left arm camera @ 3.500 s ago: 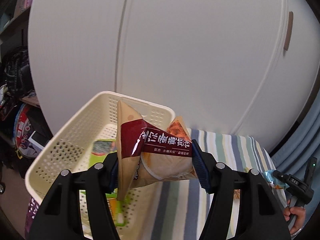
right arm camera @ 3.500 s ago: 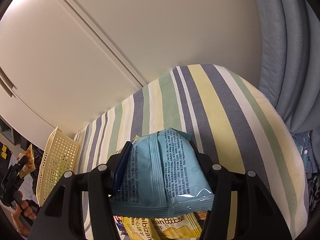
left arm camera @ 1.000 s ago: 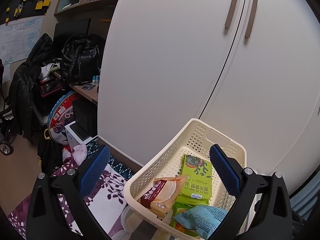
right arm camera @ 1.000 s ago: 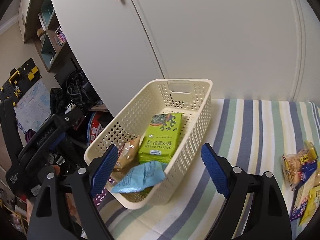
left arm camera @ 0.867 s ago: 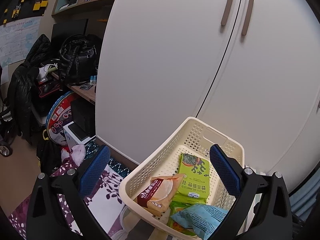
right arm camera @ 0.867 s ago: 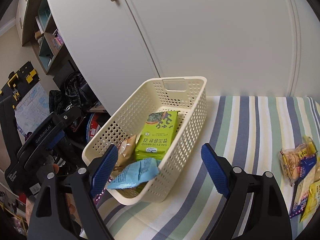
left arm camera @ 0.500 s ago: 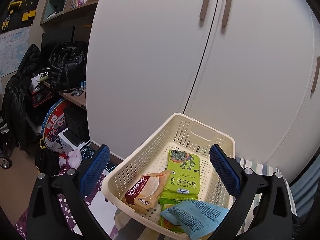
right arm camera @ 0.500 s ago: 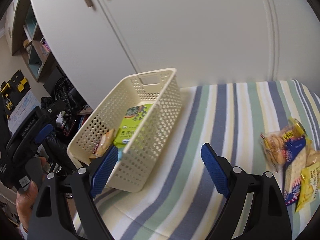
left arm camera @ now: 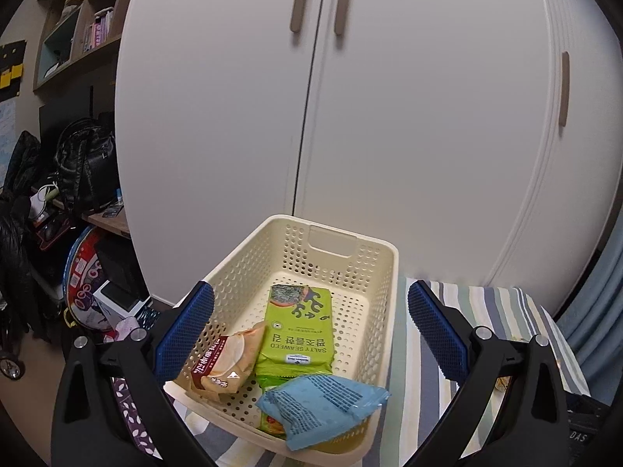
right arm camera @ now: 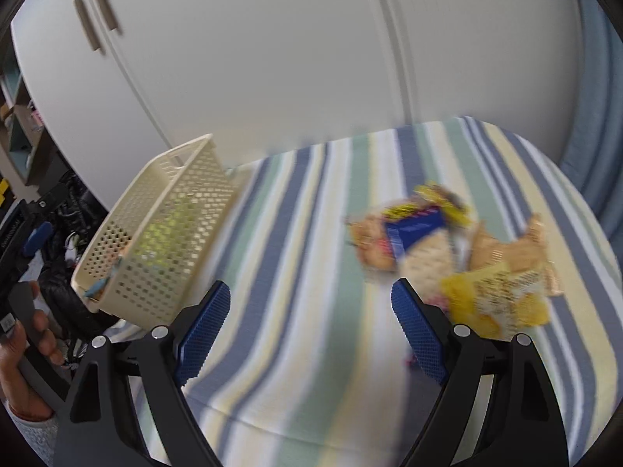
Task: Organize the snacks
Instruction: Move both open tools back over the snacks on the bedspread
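Change since earlier frames: both grippers, which held packets 3.5 s ago, now stand empty; the brown and blue packets lie in the basket, and the right wrist view has swung from the basket toward the loose pile.
Left gripper [left arm camera: 309, 334]: jaws spread wide, nothing between them, poised above the basket.
Basket [left arm camera: 383, 272]: cream, perforated; holds brown packet [left arm camera: 222, 366] at 9 o'clock, green seaweed pack [left arm camera: 298, 327] at centre, blue packet [left arm camera: 323, 402] at 6 o'clock, overhanging the near rim.
Right gripper [right arm camera: 309, 330]: jaws wide apart, empty, over the striped cloth [right arm camera: 296, 257].
Remaining snacks [right arm camera: 459, 260]: blurred heap at 2 o'clock from the right gripper, well apart from the basket.
Handling, judged: light, soft, crinkly film with brittle contents; likely slippery. Pinch a sealed edge or across the flat middle, gently.
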The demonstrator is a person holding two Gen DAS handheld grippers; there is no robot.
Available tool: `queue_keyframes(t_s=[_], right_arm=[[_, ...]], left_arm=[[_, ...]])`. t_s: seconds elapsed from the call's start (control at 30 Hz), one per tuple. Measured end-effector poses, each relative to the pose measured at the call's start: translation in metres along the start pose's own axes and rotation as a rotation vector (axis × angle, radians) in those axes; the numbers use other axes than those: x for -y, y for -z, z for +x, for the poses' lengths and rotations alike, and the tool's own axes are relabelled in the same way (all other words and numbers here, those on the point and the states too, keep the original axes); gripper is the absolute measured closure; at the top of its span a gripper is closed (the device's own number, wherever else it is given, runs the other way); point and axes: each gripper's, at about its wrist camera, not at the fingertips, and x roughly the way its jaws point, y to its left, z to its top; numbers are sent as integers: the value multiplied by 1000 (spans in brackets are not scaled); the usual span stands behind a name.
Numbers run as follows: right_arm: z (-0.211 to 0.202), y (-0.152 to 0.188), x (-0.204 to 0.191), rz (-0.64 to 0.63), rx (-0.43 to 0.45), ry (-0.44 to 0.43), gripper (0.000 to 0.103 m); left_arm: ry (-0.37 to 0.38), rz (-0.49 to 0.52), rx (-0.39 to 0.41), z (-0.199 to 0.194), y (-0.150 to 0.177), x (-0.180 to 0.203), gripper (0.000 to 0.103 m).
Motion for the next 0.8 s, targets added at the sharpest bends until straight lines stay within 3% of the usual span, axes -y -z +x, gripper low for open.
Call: queue_keyframes(t_s=[0.27, 0.53, 0.6, 0.73, 0.8], right_arm=[[-17, 14, 65, 12, -38, 150, 18], [3, 19, 79, -75, -138, 205, 19], [10, 19, 78, -100, -158, 206, 19], [21, 20, 80, -119, -197, 216, 33], [27, 22, 80, -136, -218, 220, 35]], left_arm=[[111, 96, -19, -7, 9, 44, 2], [278, 129, -87, -10, 23, 80, 2], [291, 143, -105, -6, 28, 88, 2], [281, 181, -117, -4, 35, 96, 2], [280, 184, -123, 1, 36, 95, 2]])
